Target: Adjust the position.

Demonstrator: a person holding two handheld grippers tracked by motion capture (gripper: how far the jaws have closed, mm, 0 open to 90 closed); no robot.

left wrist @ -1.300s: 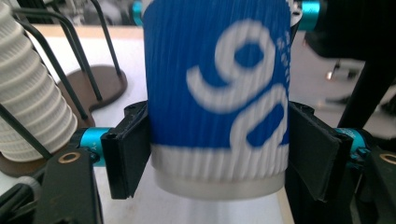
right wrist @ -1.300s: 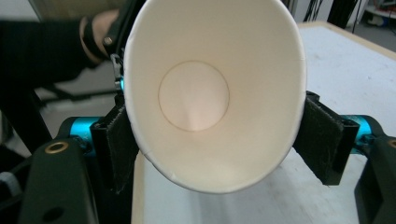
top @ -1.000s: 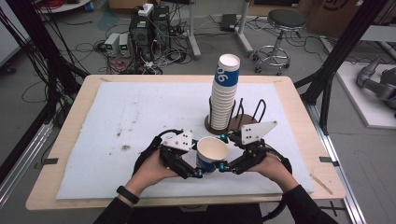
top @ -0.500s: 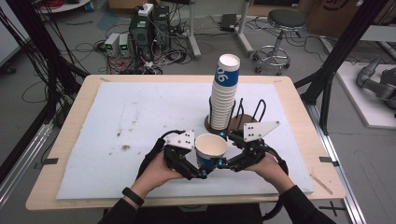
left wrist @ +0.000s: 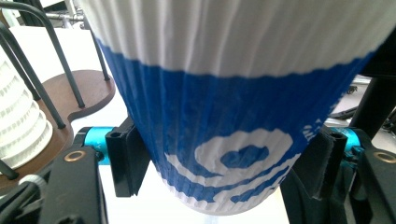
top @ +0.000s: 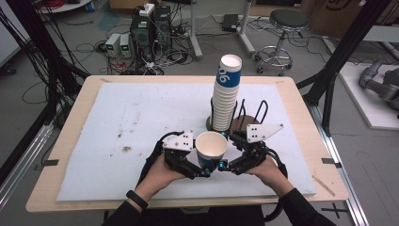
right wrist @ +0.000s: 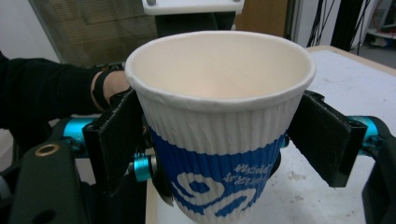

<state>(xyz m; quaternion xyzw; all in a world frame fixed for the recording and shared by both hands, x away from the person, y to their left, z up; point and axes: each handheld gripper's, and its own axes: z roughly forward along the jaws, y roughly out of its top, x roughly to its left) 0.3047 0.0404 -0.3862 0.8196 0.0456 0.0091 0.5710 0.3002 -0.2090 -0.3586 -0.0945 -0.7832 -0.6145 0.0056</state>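
The ribbed paper cup [top: 211,149] is held upright above the near bench [top: 113,117], pinched low by the left gripper [top: 201,170], so the right gripper [top: 225,165], its jaws just opened off the cup, can be withdrawn.

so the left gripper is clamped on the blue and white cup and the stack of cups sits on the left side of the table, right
Not quite. The left gripper is clamped on the cup, but the stack of cups stands right of the table's middle, as the high view shows.
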